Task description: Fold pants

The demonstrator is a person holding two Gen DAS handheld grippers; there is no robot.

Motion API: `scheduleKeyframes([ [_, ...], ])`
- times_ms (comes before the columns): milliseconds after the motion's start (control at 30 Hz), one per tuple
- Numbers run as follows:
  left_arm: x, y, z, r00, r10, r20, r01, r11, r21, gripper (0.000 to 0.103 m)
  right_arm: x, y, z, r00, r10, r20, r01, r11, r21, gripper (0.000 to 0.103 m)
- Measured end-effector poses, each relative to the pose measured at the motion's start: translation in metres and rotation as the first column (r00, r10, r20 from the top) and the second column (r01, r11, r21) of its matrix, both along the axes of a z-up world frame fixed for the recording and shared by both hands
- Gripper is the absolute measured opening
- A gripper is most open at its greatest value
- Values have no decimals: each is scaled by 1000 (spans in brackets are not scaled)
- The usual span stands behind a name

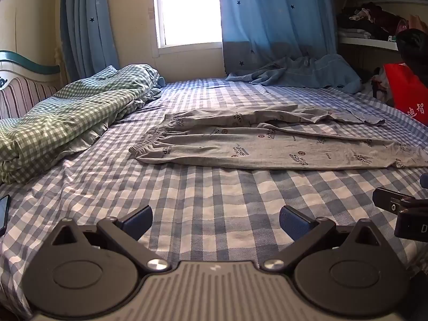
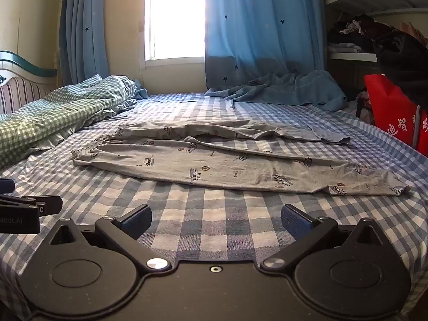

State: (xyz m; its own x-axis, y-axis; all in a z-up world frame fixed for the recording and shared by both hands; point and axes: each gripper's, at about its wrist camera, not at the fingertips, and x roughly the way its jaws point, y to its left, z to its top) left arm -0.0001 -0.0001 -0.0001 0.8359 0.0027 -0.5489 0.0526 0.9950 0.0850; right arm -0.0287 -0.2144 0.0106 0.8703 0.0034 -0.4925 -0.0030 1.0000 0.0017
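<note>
Grey printed pants (image 1: pixel 267 141) lie spread flat on the blue checked bed sheet (image 1: pixel 214 200), waistband to the left, both legs running right. They also show in the right wrist view (image 2: pixel 227 160). My left gripper (image 1: pixel 216 220) is open and empty, hovering over the sheet short of the pants. My right gripper (image 2: pixel 216 220) is open and empty too, just before the near leg. Each gripper appears at the edge of the other's view: the right gripper (image 1: pixel 401 208) at the right, the left gripper (image 2: pixel 26 211) at the left.
A green checked duvet (image 1: pixel 67 117) is bunched at the left by the headboard. A blue cloth (image 1: pixel 299 72) lies at the far side under the curtains. A red bag (image 1: pixel 406 96) and shelves stand at the right. A phone (image 1: pixel 4 214) lies at the left edge.
</note>
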Motion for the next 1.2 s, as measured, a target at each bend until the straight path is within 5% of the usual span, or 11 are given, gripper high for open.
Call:
scheduleKeyframes([
  [1200,-1,1,-4,1000,5,-10,-5,1000,-2,103,0,3,0,1000,1,-7,-1,1000,-9,102],
])
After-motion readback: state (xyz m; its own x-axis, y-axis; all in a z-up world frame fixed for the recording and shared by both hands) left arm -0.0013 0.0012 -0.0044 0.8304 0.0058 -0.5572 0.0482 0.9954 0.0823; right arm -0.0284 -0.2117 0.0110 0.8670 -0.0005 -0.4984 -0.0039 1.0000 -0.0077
